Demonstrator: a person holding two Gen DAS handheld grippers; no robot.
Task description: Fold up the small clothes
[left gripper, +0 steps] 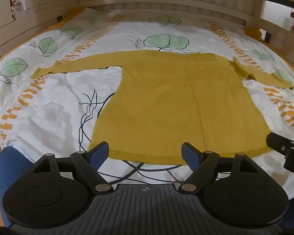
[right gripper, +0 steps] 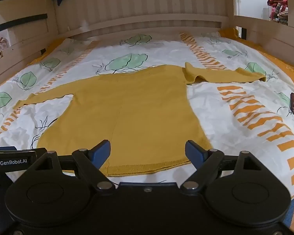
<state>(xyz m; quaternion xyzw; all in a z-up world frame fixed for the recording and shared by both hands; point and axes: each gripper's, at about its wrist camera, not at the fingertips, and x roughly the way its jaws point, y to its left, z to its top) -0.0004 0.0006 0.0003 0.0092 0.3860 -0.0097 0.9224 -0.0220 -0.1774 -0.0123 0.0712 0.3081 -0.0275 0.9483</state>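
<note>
The left gripper [left gripper: 145, 152] hangs with its blue-padded jaws spread wide and nothing between them, low in the frame just over the sweater's hem. The right gripper [right gripper: 148, 150] is likewise wide open and empty, above the hem's right half.

The mustard-yellow sweater [left gripper: 166, 101] lies flat on the bed cover [left gripper: 54, 107], filling the centre of both views. Its long axis runs from the hem at the bottom of the frame up to the neckline near the middle. The sleeves reach out sideways: the left one lies straight toward the left edge, the right one has a raised fold at the shoulder. A seam line runs down the body. The knit looks soft and plain, with a ribbed hem.
</note>
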